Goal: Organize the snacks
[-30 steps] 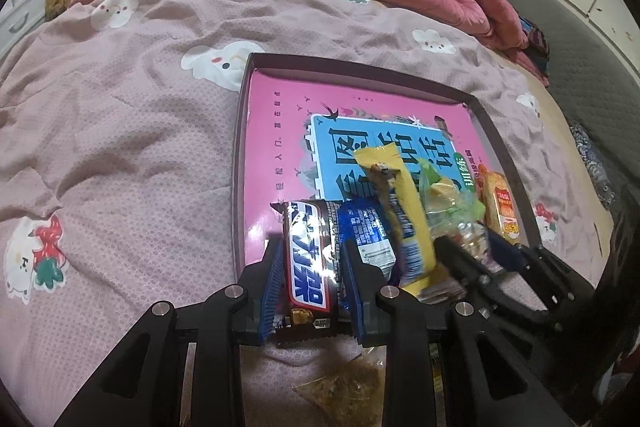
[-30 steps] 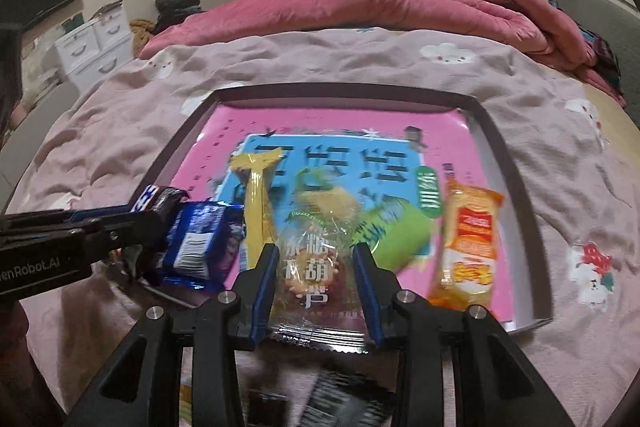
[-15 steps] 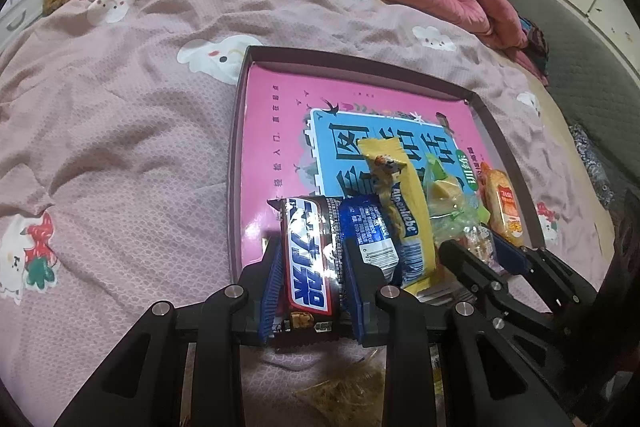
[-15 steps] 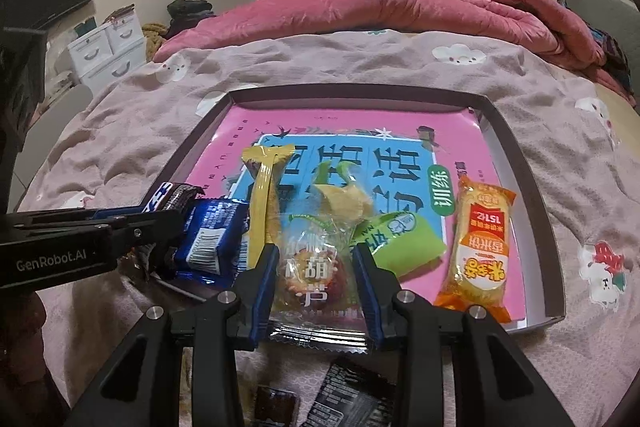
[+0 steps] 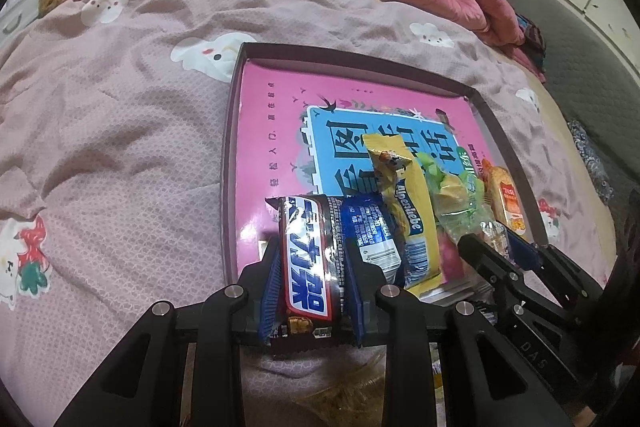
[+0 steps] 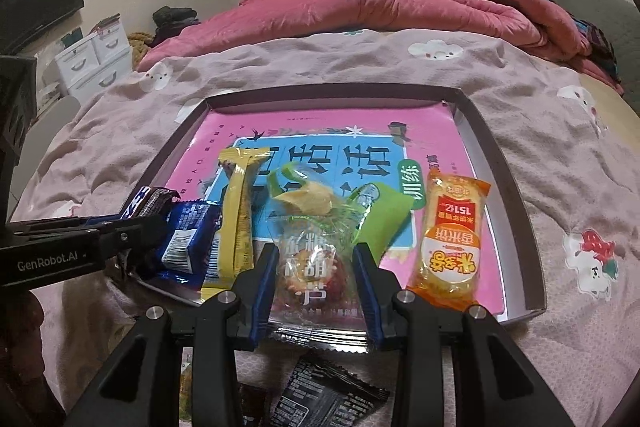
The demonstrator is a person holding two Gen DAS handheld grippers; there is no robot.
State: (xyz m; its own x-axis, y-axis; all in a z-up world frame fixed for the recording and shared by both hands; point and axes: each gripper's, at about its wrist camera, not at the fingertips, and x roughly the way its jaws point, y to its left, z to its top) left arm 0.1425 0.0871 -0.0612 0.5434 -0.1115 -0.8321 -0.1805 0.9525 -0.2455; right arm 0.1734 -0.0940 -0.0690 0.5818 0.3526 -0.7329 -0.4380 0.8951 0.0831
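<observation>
A shallow tray (image 5: pixel 232 131) (image 6: pixel 500 155) lined with a pink sheet lies on the bed. My left gripper (image 5: pixel 312 247) is shut on a brown chocolate bar (image 5: pixel 306 259) over the tray's near left corner; from the right wrist view this gripper (image 6: pixel 156 223) and the bar (image 6: pixel 150 199) show at the left. My right gripper (image 6: pixel 316 267) is shut on a clear candy packet (image 6: pixel 310 271) at the tray's near edge. In the tray lie a blue packet (image 5: pixel 374 231) (image 6: pixel 188 239), a yellow stick pack (image 5: pixel 404 195) (image 6: pixel 236 211), a green-and-clear bag (image 6: pixel 340 199) and an orange rice-cracker pack (image 6: pixel 450 235).
The pink patterned bedsheet (image 5: pixel 100 147) surrounds the tray, with a rumpled red quilt (image 6: pixel 400 3) beyond. Black wrappers (image 6: pixel 324 395) and a yellowish clear bag (image 5: pixel 344 395) lie on the sheet under the grippers. White drawers (image 6: pixel 92 63) stand far left.
Both cameras have pulled back and tilted up slightly, showing more of the room. The chocolate bar and the candy packet stay gripped over the tray's near edge.
</observation>
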